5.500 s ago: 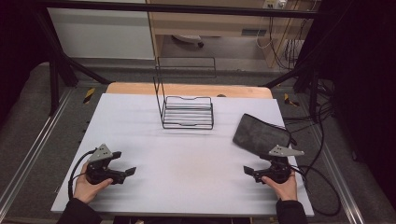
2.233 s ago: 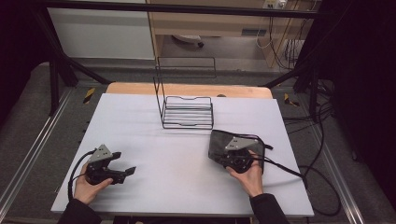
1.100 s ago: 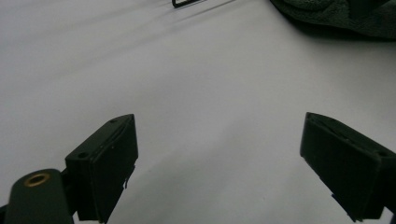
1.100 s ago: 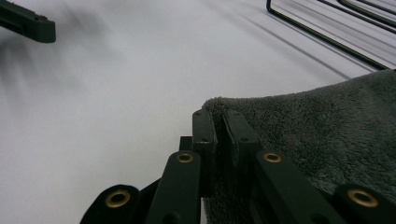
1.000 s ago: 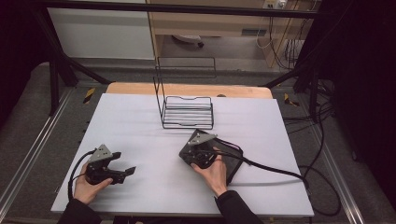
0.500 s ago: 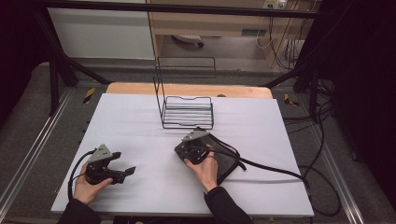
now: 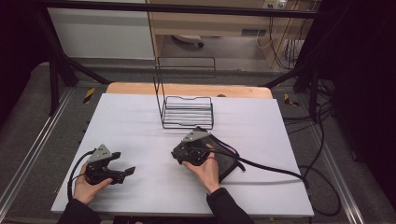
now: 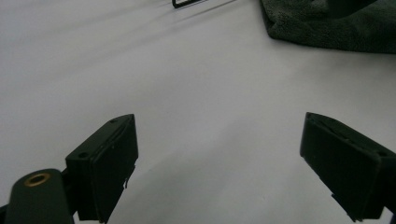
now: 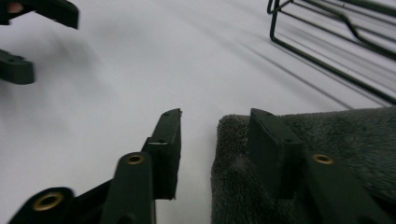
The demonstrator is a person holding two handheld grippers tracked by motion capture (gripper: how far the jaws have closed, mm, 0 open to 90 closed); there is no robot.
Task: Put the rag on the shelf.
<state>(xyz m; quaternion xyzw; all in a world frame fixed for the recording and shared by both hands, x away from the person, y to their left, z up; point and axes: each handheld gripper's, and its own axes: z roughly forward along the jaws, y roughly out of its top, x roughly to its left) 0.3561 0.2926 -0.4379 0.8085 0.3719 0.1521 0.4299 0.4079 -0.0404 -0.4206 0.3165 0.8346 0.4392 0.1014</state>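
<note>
A dark grey folded towel [image 7: 229, 162] lies on the white table [image 7: 140, 121], just in front of the black wire rack [image 7: 187, 112]. My right gripper [image 7: 177, 155] sits at the towel's left edge, pointing left. In the right gripper view the towel [image 9: 336, 135] lies under one jaw while the other jaw rests on bare table; the right gripper [image 9: 215, 122] stands partly open and pinches nothing. My left gripper [image 7: 125, 171] rests at the table's front left, wide open and empty. The left gripper view has the left gripper [image 8: 219, 158] over bare table, with the towel [image 8: 327, 23] farther off.
The wire rack [image 9: 336, 28] has a tall back frame and stands at the table's far middle. The right gripper's cable [image 7: 275, 169] trails across the table to the right. The left gripper [image 9: 39, 39] is at the top left of the right gripper view.
The right gripper has travelled from the table's right edge to its middle, bringing the towel along with it. The left gripper has stayed still.
</note>
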